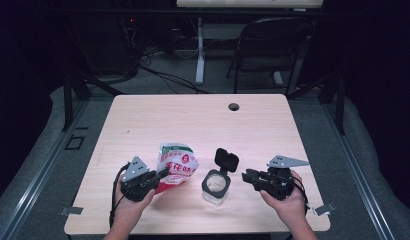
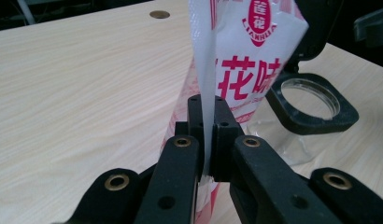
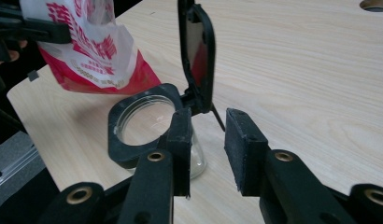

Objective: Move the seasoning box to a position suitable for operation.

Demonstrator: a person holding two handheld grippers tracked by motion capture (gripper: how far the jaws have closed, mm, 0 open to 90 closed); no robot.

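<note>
The white and red seasoning bag is pinched in my left tool, whose jaws are pressed together on the bag's thin flat edge. In the left gripper view the bag rises from the jaws with its long axis running up and away from the tool, its printed face turned to the right. In the high view it tilts, lower red end toward my left hand, upper end leaning away from me. I cannot tell whether its lower end touches the tabletop.

Taking the glass jar as my landmark: the bag is just to the jar's left, near but apart. The jar stands upright, its black flip lid swung open and standing up behind the mouth. My right tool sits just right of the jar, jaws spread with nothing between them, pointing at the jar's black collar.
</note>
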